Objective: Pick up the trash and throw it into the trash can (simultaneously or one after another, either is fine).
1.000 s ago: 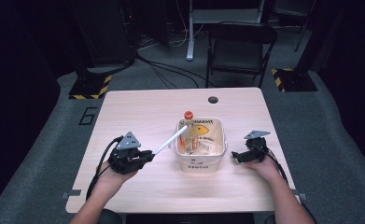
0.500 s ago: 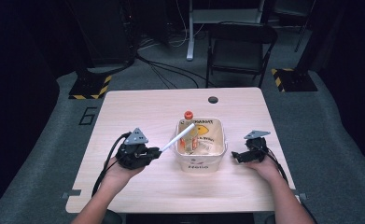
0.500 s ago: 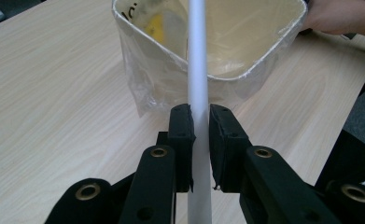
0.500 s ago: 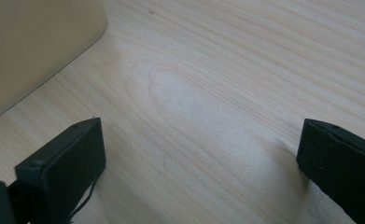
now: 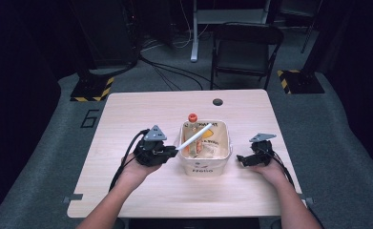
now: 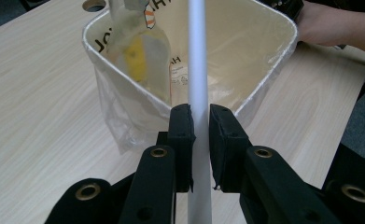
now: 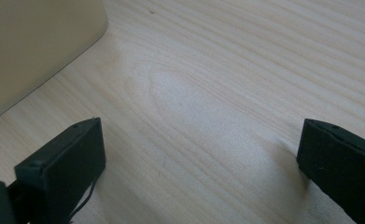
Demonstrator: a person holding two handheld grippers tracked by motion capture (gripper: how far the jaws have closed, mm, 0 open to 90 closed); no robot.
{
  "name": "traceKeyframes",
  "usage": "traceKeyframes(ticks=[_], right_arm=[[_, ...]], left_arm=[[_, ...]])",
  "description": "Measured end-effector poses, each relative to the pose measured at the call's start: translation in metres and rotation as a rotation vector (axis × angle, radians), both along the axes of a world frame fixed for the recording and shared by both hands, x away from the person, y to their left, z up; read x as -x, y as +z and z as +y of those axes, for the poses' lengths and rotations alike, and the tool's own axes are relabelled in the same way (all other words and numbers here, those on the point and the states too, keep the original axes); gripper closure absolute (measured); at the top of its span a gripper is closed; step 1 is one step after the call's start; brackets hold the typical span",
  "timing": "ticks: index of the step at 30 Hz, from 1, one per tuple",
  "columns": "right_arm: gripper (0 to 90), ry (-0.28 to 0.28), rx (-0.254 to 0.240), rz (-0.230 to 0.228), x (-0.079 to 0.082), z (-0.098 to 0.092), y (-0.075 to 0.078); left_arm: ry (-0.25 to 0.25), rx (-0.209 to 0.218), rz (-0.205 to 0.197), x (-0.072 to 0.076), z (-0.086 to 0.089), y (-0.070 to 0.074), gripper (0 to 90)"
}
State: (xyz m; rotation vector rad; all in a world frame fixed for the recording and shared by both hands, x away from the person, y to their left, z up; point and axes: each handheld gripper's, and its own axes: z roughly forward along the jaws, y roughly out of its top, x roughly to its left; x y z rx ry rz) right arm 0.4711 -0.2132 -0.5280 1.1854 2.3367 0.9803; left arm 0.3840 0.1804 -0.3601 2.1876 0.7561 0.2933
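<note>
Now left gripper (image 6: 199, 135) clamps a white tube (image 6: 197, 60) over the bin (image 5: 222, 157); right gripper (image 7: 199, 158) rests wide open on the table (image 7: 227, 70)

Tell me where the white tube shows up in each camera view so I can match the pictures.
High view: the white tube slants from the left gripper up over the bin's left rim, at centre.
Left gripper view: the tube runs straight up the middle, clamped between the black jaws.
Right gripper view: not in it.
Shared landmark: the cream bin, centre of the high view, ahead in the left gripper view, top left corner in the right gripper view.
</note>
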Motion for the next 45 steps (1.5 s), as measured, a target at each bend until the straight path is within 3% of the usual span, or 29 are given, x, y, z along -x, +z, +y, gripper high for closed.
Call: traceKeyframes(ticks=[33, 45], right_arm=[[0.3, 0.001, -0.003, 0.004, 0.0, 0.0, 0.0], [0.3, 0.015, 0.0, -0.002, -0.001, 0.0, 0.0]], left_arm=[[0.011, -0.027, 0.071, -0.039, -0.045, -0.015, 79.2], [0.022, -0.07, 0.081, -0.047, -0.058, -0.019, 79.1]])
